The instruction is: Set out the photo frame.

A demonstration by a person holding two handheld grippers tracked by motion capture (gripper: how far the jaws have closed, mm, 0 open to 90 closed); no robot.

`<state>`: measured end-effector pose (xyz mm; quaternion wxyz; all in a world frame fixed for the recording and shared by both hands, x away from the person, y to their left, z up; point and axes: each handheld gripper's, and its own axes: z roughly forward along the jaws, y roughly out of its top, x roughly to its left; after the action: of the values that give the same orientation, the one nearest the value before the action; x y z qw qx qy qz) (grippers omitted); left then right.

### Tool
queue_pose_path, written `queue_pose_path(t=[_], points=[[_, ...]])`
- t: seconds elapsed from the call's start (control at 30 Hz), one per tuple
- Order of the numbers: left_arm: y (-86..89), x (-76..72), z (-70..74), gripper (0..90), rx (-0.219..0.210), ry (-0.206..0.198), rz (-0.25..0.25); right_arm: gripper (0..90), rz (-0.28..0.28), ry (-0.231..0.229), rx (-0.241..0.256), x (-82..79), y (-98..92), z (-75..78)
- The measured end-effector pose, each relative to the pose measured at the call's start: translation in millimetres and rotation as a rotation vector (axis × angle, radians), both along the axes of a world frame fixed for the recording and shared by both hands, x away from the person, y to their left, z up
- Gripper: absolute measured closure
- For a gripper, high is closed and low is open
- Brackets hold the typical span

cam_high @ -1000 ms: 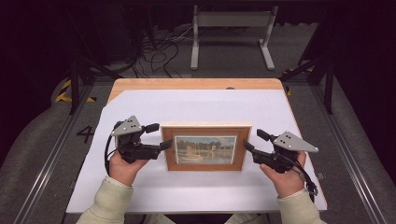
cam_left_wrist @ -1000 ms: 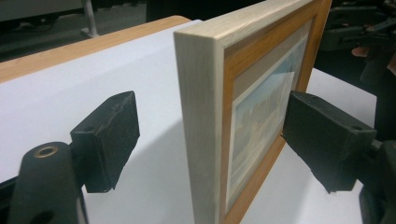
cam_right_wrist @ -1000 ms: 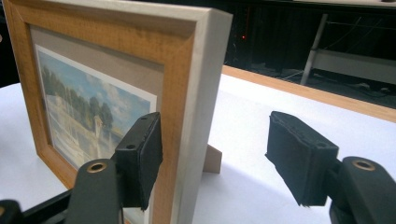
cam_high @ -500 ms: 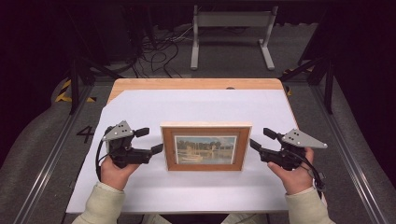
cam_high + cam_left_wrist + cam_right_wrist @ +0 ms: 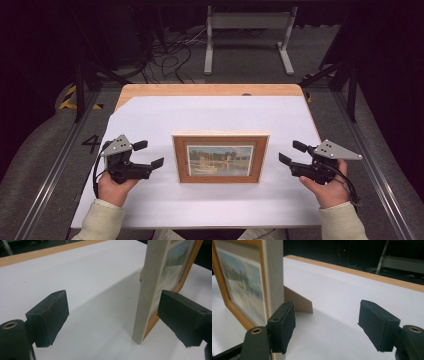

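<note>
Wooden picture frame [image 5: 220, 157] standing upright mid-counter [image 5: 210, 112], long axis running side to side. Flanking it, apart from each end: left gripper [image 5: 149, 155] and right gripper [image 5: 292, 152], both gaping wide, gripping nothing, sitting about equally near.

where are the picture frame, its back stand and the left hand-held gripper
picture frame [image 5: 220, 159], high view, on the photo behind its glass
back stand [image 5: 298, 301], right gripper view, on the tan prop behind the frame
left hand-held gripper [image 5: 148, 154], high view, midway between its two open fingertips
</note>
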<state>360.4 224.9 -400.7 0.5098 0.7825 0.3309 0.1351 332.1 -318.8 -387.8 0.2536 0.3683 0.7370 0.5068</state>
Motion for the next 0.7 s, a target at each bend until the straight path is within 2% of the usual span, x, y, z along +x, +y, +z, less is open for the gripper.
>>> queue_pose_path(t=[0.17,0.4,0.6,0.7], points=[[11.3,-2.4,-8.8,8.9,0.013,0.004,0.015,27.6,0.019,0.015,-0.014,1.6,-6.8,-8.0],[29.9,-2.7,-27.2,7.4,0.018,0.042,0.047,24.5,0.033,0.065,-0.027,7.4,-15.9,-23.8],[38.6,0.5,-37.2,7.3,-0.001,0.069,0.064,24.0,0.028,0.091,-0.035,10.7,-23.2,-34.4],[40.1,3.3,-43.5,7.3,-0.008,0.096,0.062,23.9,0.023,0.112,-0.044,12.9,-26.0,-41.7]])
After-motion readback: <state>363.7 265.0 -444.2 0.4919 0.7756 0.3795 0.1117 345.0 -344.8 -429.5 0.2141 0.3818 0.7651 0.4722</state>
